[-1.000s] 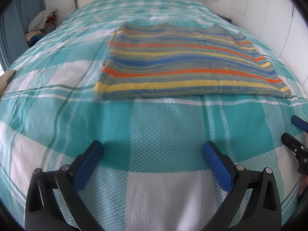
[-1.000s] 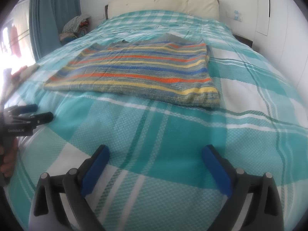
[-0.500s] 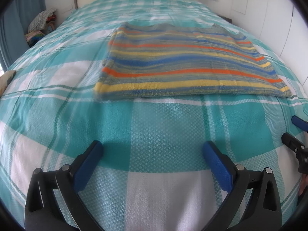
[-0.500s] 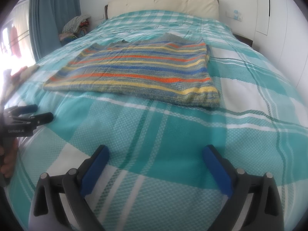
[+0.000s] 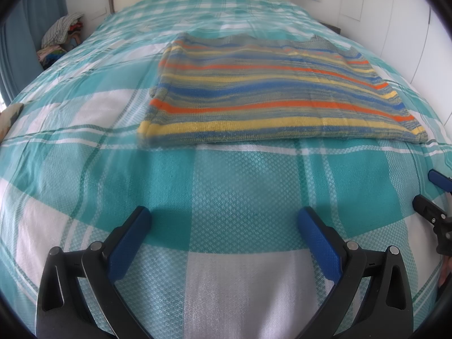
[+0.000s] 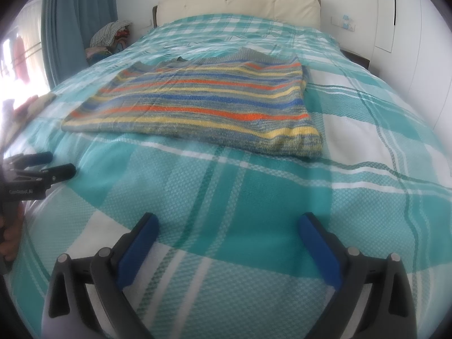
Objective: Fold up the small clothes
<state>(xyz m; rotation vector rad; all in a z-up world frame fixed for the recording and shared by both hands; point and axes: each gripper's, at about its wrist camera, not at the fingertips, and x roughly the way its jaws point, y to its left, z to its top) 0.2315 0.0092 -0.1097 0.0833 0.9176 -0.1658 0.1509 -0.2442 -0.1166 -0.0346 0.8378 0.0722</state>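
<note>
A striped knit garment in blue, orange, yellow and grey lies flat in the middle of the bed; it also shows in the right wrist view. My left gripper is open and empty, low over the bedspread well in front of the garment's near edge. My right gripper is open and empty, also in front of the garment. Each gripper shows at the side of the other's view: the right one and the left one.
The bed has a teal and white checked bedspread and a cream headboard. A pile of clothes sits by the blue curtain at the far left. White wardrobe doors stand on the right.
</note>
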